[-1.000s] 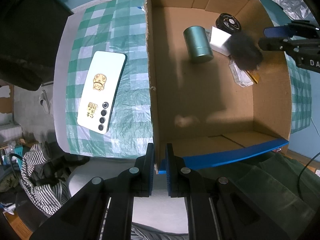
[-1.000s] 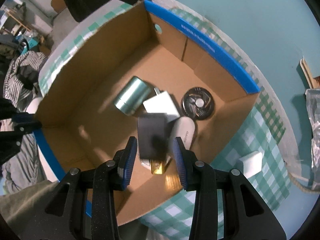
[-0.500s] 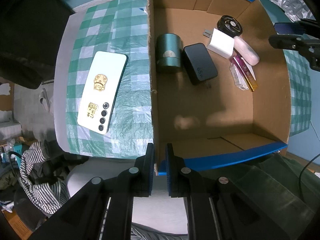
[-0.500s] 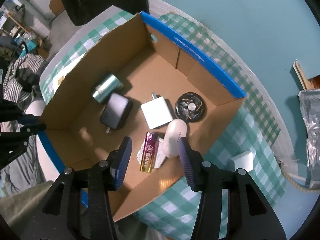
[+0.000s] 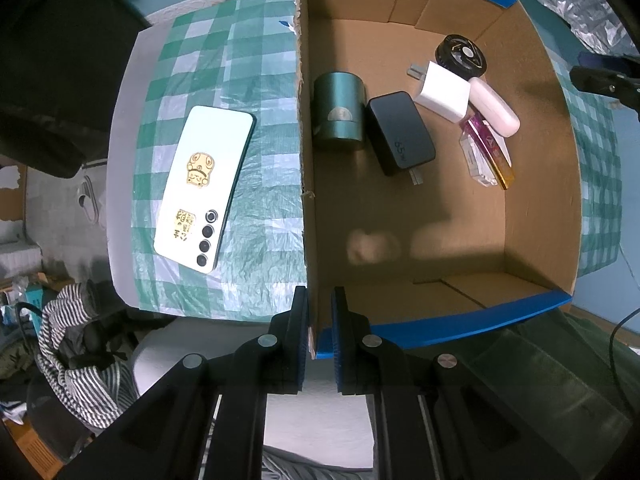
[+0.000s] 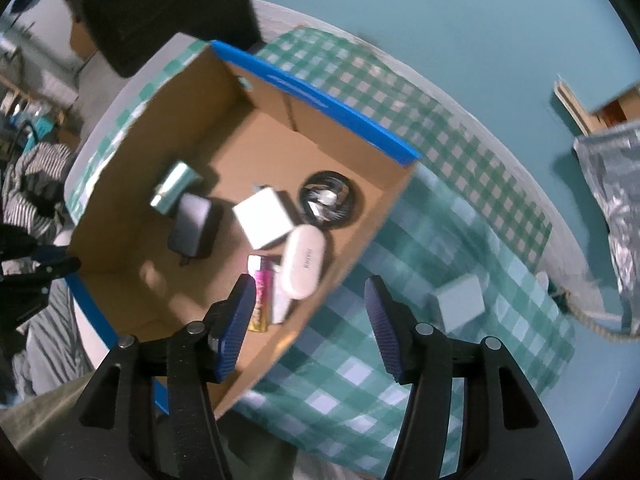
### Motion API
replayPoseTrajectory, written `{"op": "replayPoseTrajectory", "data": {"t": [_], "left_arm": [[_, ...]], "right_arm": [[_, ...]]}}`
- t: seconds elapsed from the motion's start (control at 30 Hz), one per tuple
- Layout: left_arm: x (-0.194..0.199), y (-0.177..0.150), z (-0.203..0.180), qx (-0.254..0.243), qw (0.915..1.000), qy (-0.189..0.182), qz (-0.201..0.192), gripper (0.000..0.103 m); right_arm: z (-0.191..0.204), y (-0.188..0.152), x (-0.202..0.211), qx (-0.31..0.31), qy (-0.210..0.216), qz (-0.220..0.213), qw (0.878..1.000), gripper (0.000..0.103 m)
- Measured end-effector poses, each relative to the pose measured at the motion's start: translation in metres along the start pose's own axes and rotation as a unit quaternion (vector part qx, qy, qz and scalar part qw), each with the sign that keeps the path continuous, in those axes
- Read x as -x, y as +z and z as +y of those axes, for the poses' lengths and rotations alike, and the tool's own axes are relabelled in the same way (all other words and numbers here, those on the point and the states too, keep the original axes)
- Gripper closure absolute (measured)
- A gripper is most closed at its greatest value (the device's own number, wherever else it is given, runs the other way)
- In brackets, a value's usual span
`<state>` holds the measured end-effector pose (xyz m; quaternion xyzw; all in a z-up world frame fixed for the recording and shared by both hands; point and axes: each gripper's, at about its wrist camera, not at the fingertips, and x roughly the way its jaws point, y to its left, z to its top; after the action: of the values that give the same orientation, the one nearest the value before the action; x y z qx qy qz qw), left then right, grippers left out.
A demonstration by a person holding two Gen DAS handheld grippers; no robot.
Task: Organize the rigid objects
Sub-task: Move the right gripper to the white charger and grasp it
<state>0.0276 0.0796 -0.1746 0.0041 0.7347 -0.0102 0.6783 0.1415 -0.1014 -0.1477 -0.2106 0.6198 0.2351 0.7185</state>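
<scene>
meanwhile left gripper [image 5: 320,322] pinches box wall [image 5: 306,160]; right gripper [image 6: 310,312] opening, empty.

Black charger [image 5: 401,132] flat in box [image 5: 536,216]

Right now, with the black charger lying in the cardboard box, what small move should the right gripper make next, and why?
Probably swing the right gripper, jaws opening and empty, toward the small white block on the green checked cloth; it lies outside the cardboard box, while the left gripper grips the box's corner.
</scene>
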Motion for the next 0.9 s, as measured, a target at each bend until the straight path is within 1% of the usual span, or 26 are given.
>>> {"op": "replayPoseTrajectory", "data": {"t": [0.2,0.27,0.33,0.43,0.5,0.73,0.9], "left_arm": [[0.000,0.002,0.000,0.005,1.0000,-0.002,0.001,0.094],[0.000,0.002,0.000,0.005,1.0000,-0.002,0.001,0.094],[0.000,0.002,0.001,0.006,1.0000,-0.002,0.001,0.094],[0.000,0.002,0.001,0.006,1.0000,-0.002,0.001,0.094],[0.000,0.002,0.001,0.006,1.0000,-0.002,0.001,0.094],[0.001,0.004,0.002,0.008,1.0000,-0.002,0.001,0.094],[0.001,0.005,0.002,0.010,0.9999,-0.001,0.002,0.094]], "right_arm": [[-0.042,-0.010,-0.008,-0.055,-0.004,0.013,0.998,0.043],[-0.056,-0.013,-0.011,-0.073,-0.008,0.017,0.997,0.040],[-0.069,-0.015,-0.014,-0.091,-0.011,0.019,0.996,0.035],[-0.090,-0.019,-0.019,-0.119,-0.015,0.024,0.992,0.035],[-0.105,-0.021,-0.025,-0.144,-0.010,0.028,0.989,0.035],[-0.150,-0.030,-0.042,-0.229,-0.003,0.037,0.973,0.034],[-0.179,-0.036,-0.064,-0.301,0.008,0.048,0.952,0.034]]}}
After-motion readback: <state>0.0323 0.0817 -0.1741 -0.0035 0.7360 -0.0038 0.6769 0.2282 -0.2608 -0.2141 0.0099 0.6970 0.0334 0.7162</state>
